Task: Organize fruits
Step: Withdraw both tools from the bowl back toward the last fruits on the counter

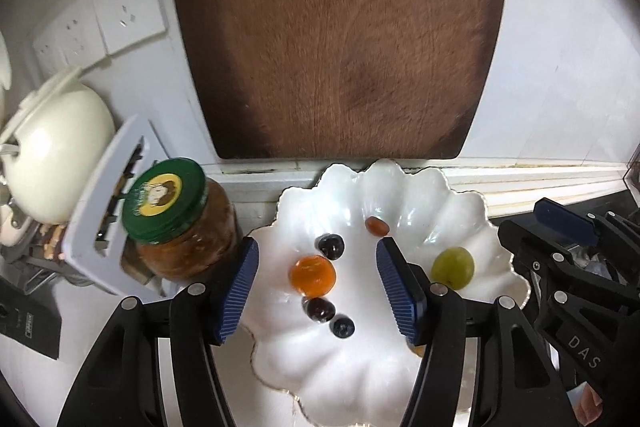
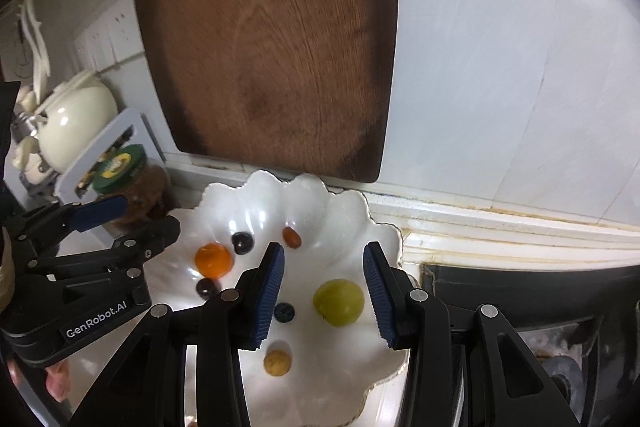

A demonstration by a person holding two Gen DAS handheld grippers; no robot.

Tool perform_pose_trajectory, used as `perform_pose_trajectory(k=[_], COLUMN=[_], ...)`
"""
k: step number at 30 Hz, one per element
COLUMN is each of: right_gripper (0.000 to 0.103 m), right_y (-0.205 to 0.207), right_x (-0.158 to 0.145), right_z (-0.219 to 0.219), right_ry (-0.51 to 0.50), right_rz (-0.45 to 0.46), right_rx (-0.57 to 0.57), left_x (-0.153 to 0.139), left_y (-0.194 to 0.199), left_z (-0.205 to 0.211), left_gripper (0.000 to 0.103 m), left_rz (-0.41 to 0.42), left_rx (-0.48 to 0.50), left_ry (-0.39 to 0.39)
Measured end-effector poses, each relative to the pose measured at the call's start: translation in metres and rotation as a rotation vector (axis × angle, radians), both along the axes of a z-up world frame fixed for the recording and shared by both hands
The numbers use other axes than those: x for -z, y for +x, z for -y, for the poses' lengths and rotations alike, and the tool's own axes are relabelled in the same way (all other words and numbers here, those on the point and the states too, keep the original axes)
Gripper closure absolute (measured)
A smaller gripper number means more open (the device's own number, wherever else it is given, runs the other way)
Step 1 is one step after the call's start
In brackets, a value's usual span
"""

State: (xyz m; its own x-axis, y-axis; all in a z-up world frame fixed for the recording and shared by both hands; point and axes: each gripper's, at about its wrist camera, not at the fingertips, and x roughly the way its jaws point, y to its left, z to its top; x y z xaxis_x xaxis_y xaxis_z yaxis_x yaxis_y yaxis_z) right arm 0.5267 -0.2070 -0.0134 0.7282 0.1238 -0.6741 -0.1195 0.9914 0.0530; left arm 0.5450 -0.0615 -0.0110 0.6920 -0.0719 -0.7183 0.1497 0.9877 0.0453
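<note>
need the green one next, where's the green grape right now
In the white scalloped dish, on its right side in both wrist views: the green grape lies loose, right of a blueberry.

Top of the wooden cutting board (image 1: 340, 35) cut off; small yellow fruit (image 1: 419, 350) mostly hidden behind a finger.

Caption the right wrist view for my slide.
Open right gripper above a scalloped white dish of small fruits, green one nearest.

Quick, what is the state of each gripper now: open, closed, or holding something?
Left gripper: open, holding nothing, above the white scalloped plate.
Right gripper: open, holding nothing, above the same plate.
</note>
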Motion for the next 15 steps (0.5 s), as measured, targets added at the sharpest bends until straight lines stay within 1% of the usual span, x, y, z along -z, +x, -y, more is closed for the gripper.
perform_pose_trajectory(k=[5,10,15], right_gripper=[0.061,0.06,0.06], right_y=[-0.025,-0.048,-0.073], right_x=[-0.016,-0.028,-0.037], right_z=[-0.005,-0.011,-0.017], right_ry=[-0.014,-0.005,-0.004], right_rz=[0.054,0.092,0.132], right_rx=[-0.012,-0.032,-0.042], left_x=[-0.014,-0.028,-0.036], left_y=[-0.024,-0.051,-0.08], left_z=[-0.009,-0.017,-0.019], left_gripper=[0.04,0.037,0.037], left_rz=[0.05,0.094,0.143], left_rx=[-0.011,-0.017,-0.009], left_ry=[-0.004,-0.002,0.018])
